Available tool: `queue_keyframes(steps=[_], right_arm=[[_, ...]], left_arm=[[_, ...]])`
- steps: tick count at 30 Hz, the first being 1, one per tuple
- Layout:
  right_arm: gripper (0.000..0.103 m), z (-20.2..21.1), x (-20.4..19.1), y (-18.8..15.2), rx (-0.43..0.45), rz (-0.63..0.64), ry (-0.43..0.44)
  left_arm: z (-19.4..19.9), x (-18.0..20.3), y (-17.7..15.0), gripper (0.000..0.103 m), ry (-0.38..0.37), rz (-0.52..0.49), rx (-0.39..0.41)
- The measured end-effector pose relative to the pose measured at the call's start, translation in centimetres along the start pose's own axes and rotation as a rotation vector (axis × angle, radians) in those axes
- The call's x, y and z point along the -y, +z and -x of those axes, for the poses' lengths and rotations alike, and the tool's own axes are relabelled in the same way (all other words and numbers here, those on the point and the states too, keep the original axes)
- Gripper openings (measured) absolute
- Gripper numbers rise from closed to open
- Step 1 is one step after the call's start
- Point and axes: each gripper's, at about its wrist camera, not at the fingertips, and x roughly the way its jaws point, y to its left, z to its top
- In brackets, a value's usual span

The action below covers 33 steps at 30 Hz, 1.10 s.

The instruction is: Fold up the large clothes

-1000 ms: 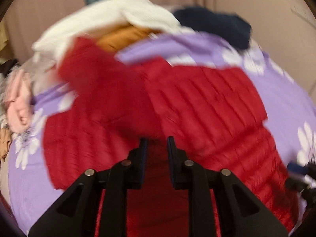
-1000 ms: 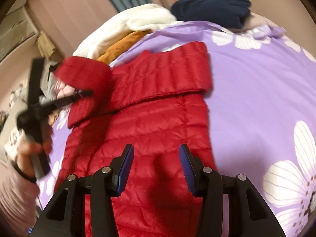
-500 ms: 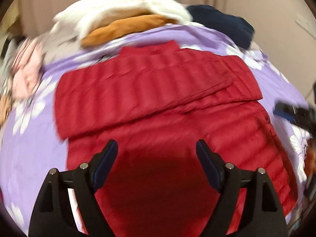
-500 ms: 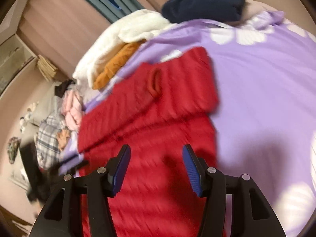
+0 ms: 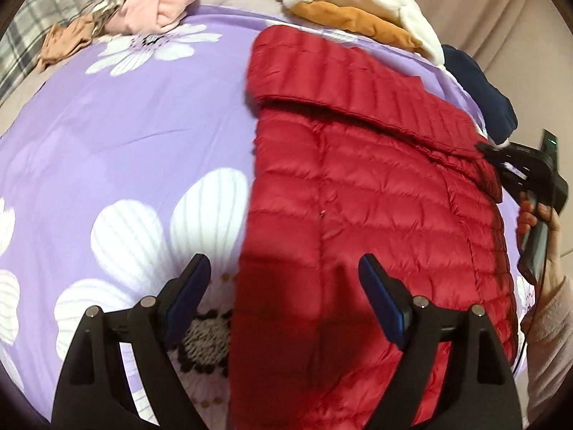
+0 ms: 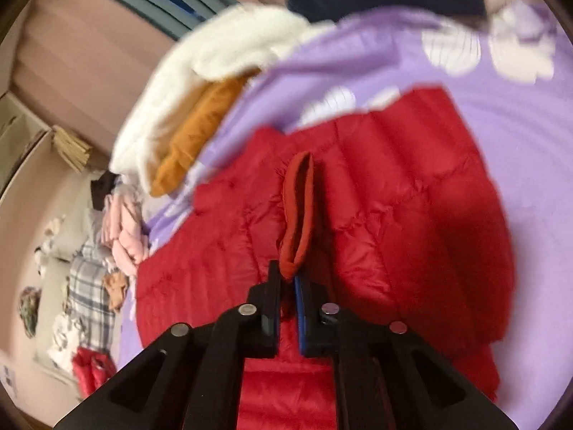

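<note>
Right tool (image 6: 288,279) moved from spread-above-jacket to clenched on red jacket (image 5: 376,193) cuff; left tool (image 5: 286,279) hovers released.

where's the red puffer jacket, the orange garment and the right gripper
red puffer jacket (image 5: 376,197), left wrist view, on the quilted body below the folded-over sleeve
orange garment (image 5: 354,23), left wrist view, on its middle, under the white garment
right gripper (image 6: 288,279), right wrist view, between the tips, jaws shut on red fabric
</note>
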Motion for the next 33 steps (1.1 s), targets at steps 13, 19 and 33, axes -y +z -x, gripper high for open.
queue_keyframes(steps=[13,19,33], right_arm=[[0.027,2.5,2.5,-2.2,-0.071,0.034,-0.28],[0.033,4.8,-2.4,-3.0,0.101,0.31,-0.264],[0.04,2.6,0.3,-2.5,-0.095,0.24,-0.167]], left_arm=[[1.4,-0.3,-0.5,0.086,-0.041,0.027,0.022],[1.1,-1.3,-0.8,0.087,-0.037,0.049,0.004],[1.2,-1.6,-1.9,0.087,-0.104,0.123,-0.046]])
